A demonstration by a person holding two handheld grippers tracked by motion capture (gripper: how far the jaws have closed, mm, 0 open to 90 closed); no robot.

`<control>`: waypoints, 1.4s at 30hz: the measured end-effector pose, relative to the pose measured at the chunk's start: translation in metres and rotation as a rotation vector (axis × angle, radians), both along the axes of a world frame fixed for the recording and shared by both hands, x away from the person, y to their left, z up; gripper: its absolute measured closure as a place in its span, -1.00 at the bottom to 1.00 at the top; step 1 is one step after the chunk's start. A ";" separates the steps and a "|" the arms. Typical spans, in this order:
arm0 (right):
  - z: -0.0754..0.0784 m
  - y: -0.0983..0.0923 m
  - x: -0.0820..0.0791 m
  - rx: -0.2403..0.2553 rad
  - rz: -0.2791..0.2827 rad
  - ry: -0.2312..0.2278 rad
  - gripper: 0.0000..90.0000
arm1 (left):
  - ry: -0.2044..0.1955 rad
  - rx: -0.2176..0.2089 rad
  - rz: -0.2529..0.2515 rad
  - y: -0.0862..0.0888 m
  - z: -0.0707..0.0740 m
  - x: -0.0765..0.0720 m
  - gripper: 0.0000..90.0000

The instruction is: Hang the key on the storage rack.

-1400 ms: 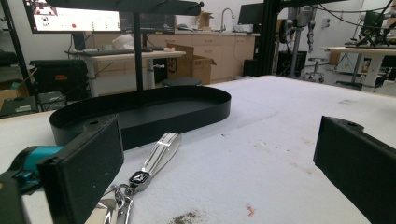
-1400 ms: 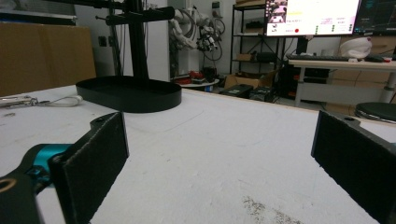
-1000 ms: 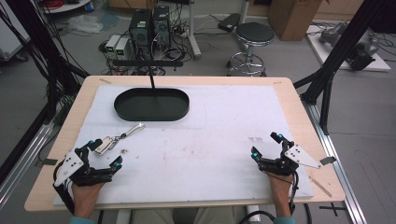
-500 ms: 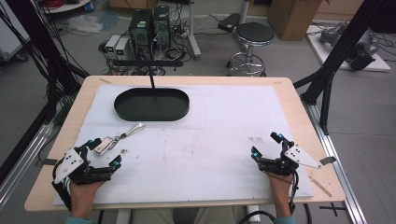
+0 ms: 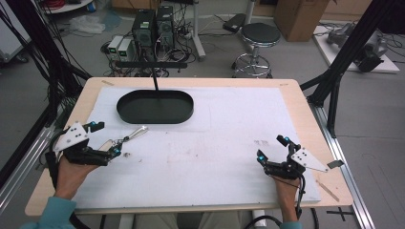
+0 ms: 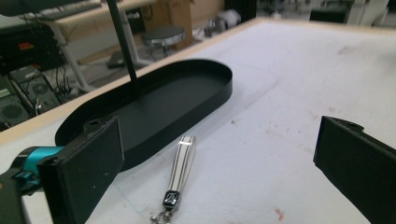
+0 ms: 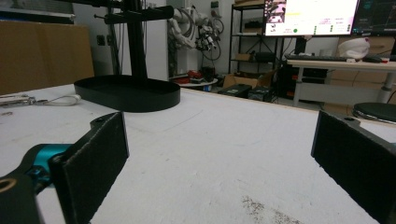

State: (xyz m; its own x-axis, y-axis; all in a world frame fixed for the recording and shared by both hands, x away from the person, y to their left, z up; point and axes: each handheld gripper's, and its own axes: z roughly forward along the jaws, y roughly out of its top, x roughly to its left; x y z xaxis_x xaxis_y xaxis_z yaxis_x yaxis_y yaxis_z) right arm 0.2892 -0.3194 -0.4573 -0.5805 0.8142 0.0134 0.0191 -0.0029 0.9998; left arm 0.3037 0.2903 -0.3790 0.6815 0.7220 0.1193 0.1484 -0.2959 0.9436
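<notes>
Since a second ago my left tool [image 5: 106, 139] has slid forward on the desk [image 5: 296, 102], so the key strap [image 6: 181, 164] with its metal clasp now lies just ahead between its wide-open jaws, beside the black oval tray [image 5: 155, 106]. My right tool [image 5: 272, 150] has kept its place near the right edge, jaws apart and holding nothing. I can read no label on the strap, and the monitor [image 7: 310, 16] text is too small.
</notes>
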 end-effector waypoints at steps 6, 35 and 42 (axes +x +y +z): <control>0.000 0.000 0.000 0.000 -0.002 0.003 -0.92 | 0.071 0.063 0.008 0.001 0.008 0.018 -0.95; 0.000 0.000 0.000 -0.002 -0.001 -0.004 -0.92 | 0.431 0.408 -0.060 -0.019 -0.009 0.097 -0.95; 0.000 0.000 0.000 -0.003 -0.001 -0.005 -0.92 | 0.497 0.430 -0.052 -0.017 -0.018 0.104 -0.78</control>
